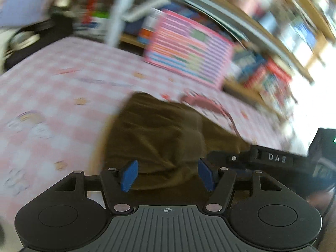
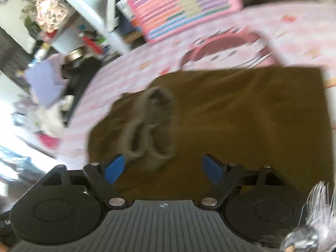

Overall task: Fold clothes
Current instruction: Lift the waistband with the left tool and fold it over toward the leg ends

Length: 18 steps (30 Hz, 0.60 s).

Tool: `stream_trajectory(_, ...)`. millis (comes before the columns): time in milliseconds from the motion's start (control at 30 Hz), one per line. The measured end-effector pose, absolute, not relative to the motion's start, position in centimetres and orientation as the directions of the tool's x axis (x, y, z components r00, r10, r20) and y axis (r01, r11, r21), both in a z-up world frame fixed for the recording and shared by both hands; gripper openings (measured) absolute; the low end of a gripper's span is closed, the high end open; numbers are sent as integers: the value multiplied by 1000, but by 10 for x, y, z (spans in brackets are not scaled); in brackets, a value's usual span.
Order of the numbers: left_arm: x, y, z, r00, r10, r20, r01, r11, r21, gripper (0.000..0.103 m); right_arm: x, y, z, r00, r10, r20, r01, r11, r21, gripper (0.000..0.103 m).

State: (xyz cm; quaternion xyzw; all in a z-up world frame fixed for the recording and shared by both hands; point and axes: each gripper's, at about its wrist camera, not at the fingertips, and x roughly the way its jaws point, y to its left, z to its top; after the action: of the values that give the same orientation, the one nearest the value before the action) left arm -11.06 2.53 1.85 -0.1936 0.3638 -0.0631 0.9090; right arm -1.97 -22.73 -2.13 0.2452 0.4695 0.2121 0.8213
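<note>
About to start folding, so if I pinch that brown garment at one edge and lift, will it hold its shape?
Probably not: the brown garment lies wrinkled and bunched near its collar, suggesting soft, floppy cloth. It looks thin, so likely light and draping.

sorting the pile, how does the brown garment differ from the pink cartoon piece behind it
The brown garment is plain olive-brown; the pink cartoon piece is pale with a printed face. The brown garment lies nearest both grippers, the pink one beyond it, partly covered. Both rest on the pink checked cloth.

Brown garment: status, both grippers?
Left gripper open, empty. Right gripper open, empty. Brown garment on checked cloth, collar bunched. Nothing in the way.
</note>
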Motion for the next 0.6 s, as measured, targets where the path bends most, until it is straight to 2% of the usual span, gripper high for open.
stream_trajectory(133, -125, 50, 27, 758, -187, -625, -122, 900, -418, 64, 2, -211, -37, 410, 643, -647, -10, 712, 702, 87)
stream_trajectory(200, -131, 59, 29, 763, -159, -626, -155, 896, -416, 64, 9, -206, -42, 406, 650, -642, 55, 683, 728, 78)
stream_trajectory(233, -133, 62, 29, 764, -147, -629, -169, 895, -414, 64, 11, -204, -43, 405, 648, -645, 76, 679, 730, 50)
stream_trajectory(267, -135, 65, 29, 764, -142, -630, -177, 892, -416, 64, 12, -202, -43, 396, 651, -648, 89, 675, 732, 26)
stream_trajectory(333, -139, 72, 28, 764, -133, -631, -192, 887, -420, 64, 9, -201, -35, 391, 685, -615, 75, 642, 763, 20)
stream_trajectory(400, -139, 77, 28, 765, -129, -631, -200, 884, -422, 64, -4, -210, -19, 405, 780, -476, 19, 513, 858, 19)
stream_trajectory(433, -138, 78, 29, 766, -128, -630, -200, 884, -422, 64, -10, -215, -15, 415, 799, -435, 12, 473, 881, 19)
stream_trajectory(467, -137, 80, 29, 767, -129, -628, -198, 884, -424, 64, -12, -220, -16, 426, 793, -435, 21, 473, 881, 19)
stream_trajectory(600, -130, 79, 28, 761, -162, -628, -163, 889, -427, 64, 1, -230, -51, 428, 635, -644, 183, 637, 749, 23)
